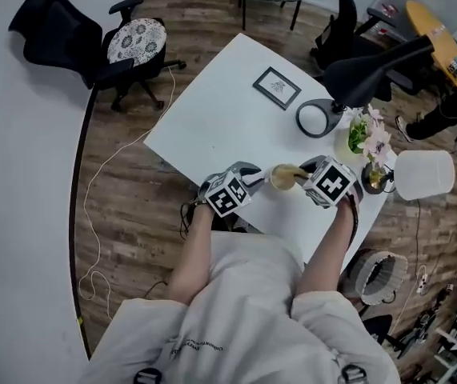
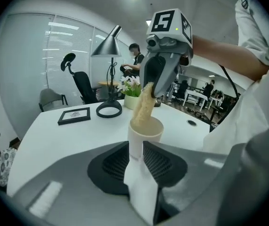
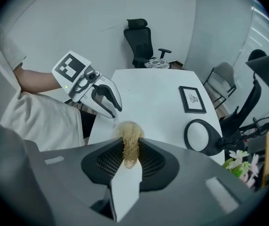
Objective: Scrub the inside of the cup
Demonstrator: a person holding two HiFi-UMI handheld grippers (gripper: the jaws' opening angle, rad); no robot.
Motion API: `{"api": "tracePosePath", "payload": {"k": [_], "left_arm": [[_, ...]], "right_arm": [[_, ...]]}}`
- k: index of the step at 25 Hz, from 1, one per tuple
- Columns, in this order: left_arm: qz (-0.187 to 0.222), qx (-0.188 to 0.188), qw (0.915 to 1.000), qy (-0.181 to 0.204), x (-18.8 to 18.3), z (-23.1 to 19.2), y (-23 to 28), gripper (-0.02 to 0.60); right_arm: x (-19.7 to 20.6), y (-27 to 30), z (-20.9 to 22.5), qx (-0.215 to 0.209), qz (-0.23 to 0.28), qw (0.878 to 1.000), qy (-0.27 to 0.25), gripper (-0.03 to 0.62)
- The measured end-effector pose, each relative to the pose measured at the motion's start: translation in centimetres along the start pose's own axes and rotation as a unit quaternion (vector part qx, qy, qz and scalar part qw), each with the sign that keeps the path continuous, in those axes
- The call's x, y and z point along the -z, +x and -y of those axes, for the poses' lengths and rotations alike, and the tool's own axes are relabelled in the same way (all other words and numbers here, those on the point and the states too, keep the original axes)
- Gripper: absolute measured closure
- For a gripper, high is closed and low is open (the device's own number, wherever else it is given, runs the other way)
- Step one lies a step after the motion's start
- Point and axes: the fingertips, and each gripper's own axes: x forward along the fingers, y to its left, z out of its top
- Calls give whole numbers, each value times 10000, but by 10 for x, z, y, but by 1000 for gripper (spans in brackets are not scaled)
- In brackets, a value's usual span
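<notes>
"Where's the cup?"

"The cup [image 2: 144,134] is upright at the near edge of the worktop [image 1: 228,114]. The left gripper [image 1: 258,184] is clamped on its wall."

"And the scrubber?"

"The right gripper [image 1: 303,176] pinches the scrubber [image 3: 130,145]. It slants down from the right into the cup's mouth, with its lower end inside. I'd say the strokes should follow that slant."

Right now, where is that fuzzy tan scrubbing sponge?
The tan scrubbing sponge is clamped in the right gripper, its tip dipping into the cream cup held by the left gripper, over the white table's near edge in the head view.
</notes>
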Motion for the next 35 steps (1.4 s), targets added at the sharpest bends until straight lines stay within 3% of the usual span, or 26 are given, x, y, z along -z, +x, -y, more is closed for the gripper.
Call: {"api": "tracePosePath", "payload": {"k": [4,10,12,18,27,35], "left_arm": [[-29,-28,9999,-136,2,11,-2,476],[-364,-413,9984,-143,18,10,15,479],[-331,-595,9976,-141,16,7,20,523],[-180,-691,9973,-194,13,7,21,522],[-3,-655,9975,-275,13,9,28,515],[138,-701,9973,-194,8,15,26,528]], "right_arm": [[8,8,-7,-129,-290,9990,-305,480],[8,35,-15,-316,-447,9973,-499,480],[4,43,-13,-312,-340,9975,-534,480],[-15,57,-16,-397,176,9987,-279,480],[-11,74,-18,-361,-183,9981,-473,484],[-13,76,-6,-265,597,9978,62,487]]}}
